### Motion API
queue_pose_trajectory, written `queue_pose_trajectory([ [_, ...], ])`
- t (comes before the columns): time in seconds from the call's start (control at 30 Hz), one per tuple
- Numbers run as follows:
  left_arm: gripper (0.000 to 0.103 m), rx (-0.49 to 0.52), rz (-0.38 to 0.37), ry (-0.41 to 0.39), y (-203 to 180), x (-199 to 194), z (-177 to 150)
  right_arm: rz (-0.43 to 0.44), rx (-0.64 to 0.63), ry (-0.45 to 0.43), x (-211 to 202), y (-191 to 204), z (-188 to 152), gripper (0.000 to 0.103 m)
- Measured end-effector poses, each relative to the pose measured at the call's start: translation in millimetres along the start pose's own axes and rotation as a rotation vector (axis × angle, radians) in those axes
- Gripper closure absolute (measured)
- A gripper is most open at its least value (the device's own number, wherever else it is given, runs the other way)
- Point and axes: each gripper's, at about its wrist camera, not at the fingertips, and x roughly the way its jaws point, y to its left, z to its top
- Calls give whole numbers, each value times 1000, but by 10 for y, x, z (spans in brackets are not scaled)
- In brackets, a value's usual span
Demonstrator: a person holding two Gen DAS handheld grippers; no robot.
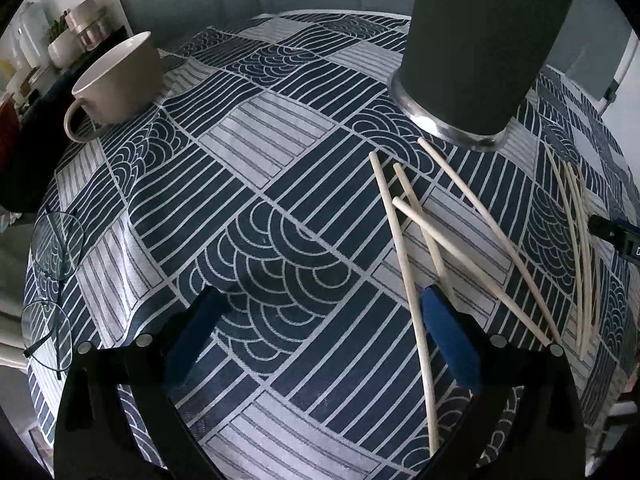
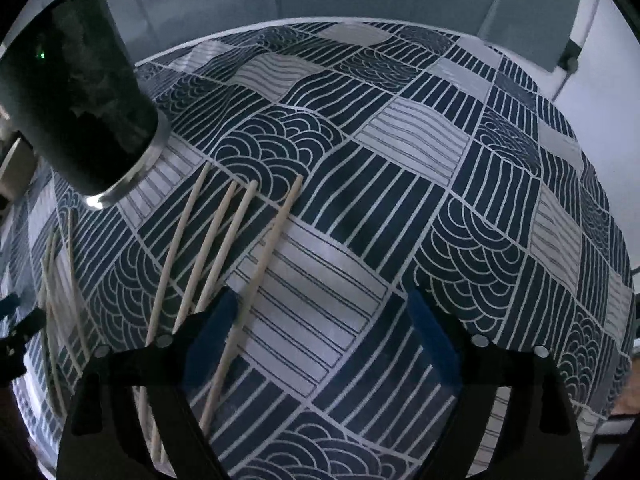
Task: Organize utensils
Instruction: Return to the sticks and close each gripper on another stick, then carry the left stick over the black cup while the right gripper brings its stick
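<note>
Several pale wooden chopsticks (image 1: 404, 248) lie fanned on the patterned tablecloth (image 1: 256, 208), in front of a tall dark cylindrical holder (image 1: 480, 52) with a metal base. A bundle of thinner sticks (image 1: 578, 248) lies further right. My left gripper (image 1: 324, 312) hovers open over the cloth; one chopstick runs just inside its right finger, untouched. In the right wrist view the holder (image 2: 80, 112) stands at upper left with the chopsticks (image 2: 224, 240) below it. My right gripper (image 2: 322, 312) is open, with one chopstick (image 2: 272, 256) lying between the jaws close to the left pad.
A beige mug (image 1: 120, 76) stands at the far left of the table, and a pair of glasses (image 1: 52, 264) lies near the left edge. Shelves with jars show behind the mug. The thin sticks (image 2: 60, 280) lie near the table's edge in the right wrist view.
</note>
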Motion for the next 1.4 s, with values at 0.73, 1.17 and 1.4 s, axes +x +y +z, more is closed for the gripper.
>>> queue_pose_trajectory([
  [0.73, 96, -41, 1, 30, 311, -196, -132, 10, -24, 89, -168, -396, -85, 99],
  [1.17, 99, -139, -22, 54, 612, -365, 34, 116, 91, 48, -415, -724, 104, 99],
  [1.4, 99, -179, -68, -25, 624, -643, 490, 173, 104, -59, -727, -688, 516, 99],
])
